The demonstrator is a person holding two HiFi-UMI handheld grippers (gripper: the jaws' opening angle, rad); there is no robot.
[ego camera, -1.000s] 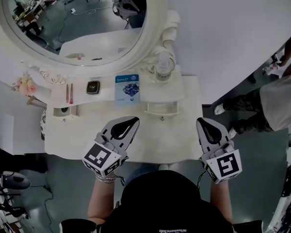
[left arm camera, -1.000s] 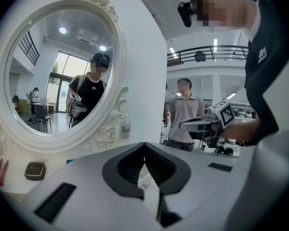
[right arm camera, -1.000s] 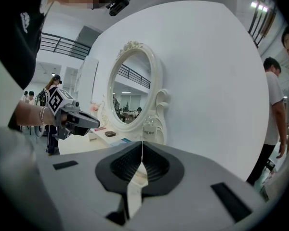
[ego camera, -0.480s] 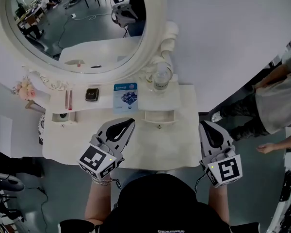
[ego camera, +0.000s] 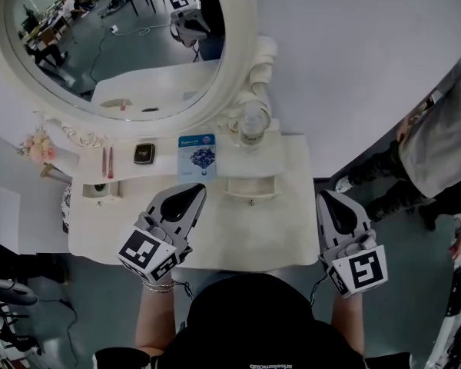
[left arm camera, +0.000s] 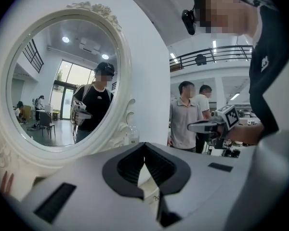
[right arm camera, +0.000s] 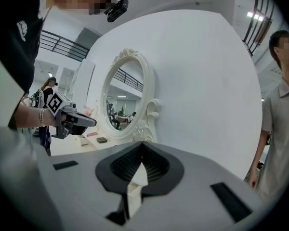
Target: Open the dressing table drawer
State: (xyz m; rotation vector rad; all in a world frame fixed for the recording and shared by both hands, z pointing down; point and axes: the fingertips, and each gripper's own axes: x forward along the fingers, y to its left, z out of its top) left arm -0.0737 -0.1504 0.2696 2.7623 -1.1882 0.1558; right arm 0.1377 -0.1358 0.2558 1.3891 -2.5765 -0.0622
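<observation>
The cream dressing table (ego camera: pixel 276 229) carries a raised shelf with two small drawers. The right drawer (ego camera: pixel 250 188) has a small knob (ego camera: pixel 251 202); the left drawer (ego camera: pixel 100 189) sits at the shelf's far end. My left gripper (ego camera: pixel 199 187) hovers over the tabletop just left of the right drawer, shut and holding nothing. In the left gripper view its jaws (left arm camera: pixel 144 144) meet at the tips, and the drawer knob (left arm camera: pixel 155 198) shows below them. My right gripper (ego camera: pixel 324 197) hangs past the table's right edge, its jaws (right arm camera: pixel 143 143) together and holding nothing.
On the shelf are a glass jar (ego camera: pixel 251 125), a blue packet (ego camera: pixel 197 154), a dark compact (ego camera: pixel 144 153) and pink sticks (ego camera: pixel 107 162). A large oval mirror (ego camera: pixel 123 37) rises behind, with pink flowers (ego camera: pixel 37 146) at its left. A person (ego camera: pixel 438 152) stands at the right.
Both grippers have lifted slightly, and the left one has drifted left and back toward me. Both stay shut. The person on the right has shifted position.
</observation>
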